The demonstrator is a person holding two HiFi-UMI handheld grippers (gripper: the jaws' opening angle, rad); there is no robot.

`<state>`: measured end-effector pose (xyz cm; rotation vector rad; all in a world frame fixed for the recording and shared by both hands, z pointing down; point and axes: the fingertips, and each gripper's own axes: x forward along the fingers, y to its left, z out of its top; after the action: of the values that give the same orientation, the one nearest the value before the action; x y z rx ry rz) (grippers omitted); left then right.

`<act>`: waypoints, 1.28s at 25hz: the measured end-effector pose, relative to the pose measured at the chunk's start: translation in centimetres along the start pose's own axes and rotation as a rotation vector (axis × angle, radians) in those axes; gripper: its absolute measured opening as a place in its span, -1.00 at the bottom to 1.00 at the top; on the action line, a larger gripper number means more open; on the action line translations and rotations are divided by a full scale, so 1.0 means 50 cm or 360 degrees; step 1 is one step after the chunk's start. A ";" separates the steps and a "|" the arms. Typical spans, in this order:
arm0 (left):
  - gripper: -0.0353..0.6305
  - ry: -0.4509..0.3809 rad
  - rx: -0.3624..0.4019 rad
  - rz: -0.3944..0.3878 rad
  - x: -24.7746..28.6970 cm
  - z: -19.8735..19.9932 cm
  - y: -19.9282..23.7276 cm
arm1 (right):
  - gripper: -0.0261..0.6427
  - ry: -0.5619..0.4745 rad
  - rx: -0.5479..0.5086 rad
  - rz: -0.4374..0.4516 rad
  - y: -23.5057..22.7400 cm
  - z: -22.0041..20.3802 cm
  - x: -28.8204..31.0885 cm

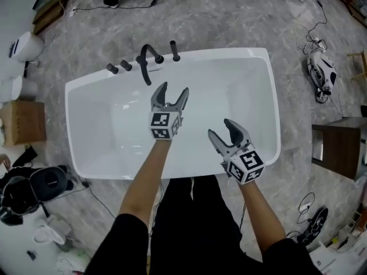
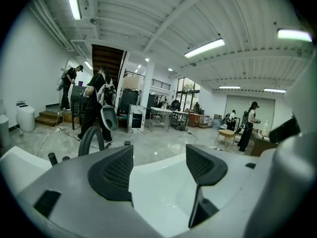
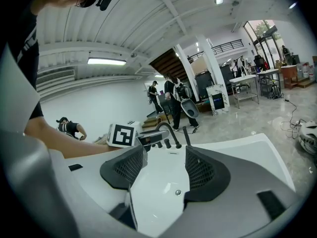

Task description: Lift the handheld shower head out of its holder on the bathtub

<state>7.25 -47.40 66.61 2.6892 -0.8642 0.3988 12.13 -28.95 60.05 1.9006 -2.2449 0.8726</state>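
Observation:
The handheld shower head (image 1: 174,50) is a slim dark stick standing upright in its holder on the far rim of the white bathtub (image 1: 269,96). It stands right of the curved dark spout (image 1: 147,61) and two knobs (image 1: 118,67). My left gripper (image 1: 173,90) hovers over the tub just short of the spout, open and empty. My right gripper (image 1: 221,128) hangs open over the tub's near right part, also empty. In the right gripper view the shower head (image 3: 186,135) rises beside the spout (image 3: 167,130) beyond the open jaws. In the left gripper view the spout (image 2: 92,138) shows left of the jaws.
A cardboard box (image 1: 23,122) and a white toilet (image 1: 26,46) stand left of the tub. A dark wooden cabinet (image 1: 338,149) and a white device (image 1: 321,69) with cables lie to the right. Other people stand further back in the room.

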 end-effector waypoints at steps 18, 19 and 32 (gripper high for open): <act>0.03 -0.0001 -0.0029 0.0050 0.255 -0.105 0.140 | -0.22 0.0064 -0.0045 -0.0051 -0.115 -0.085 0.137; 0.03 0.0000 -0.0024 0.0053 0.267 -0.109 0.150 | -0.22 0.0071 -0.0052 -0.0050 -0.116 -0.092 0.144; 0.03 0.0042 -0.0103 0.0150 0.377 -0.160 0.255 | -0.22 0.0157 -0.0009 -0.0031 -0.115 -0.193 0.178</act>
<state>12.98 -64.31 82.85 2.5858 -0.9820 0.4187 12.51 -32.81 73.84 1.8310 -2.1669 0.9344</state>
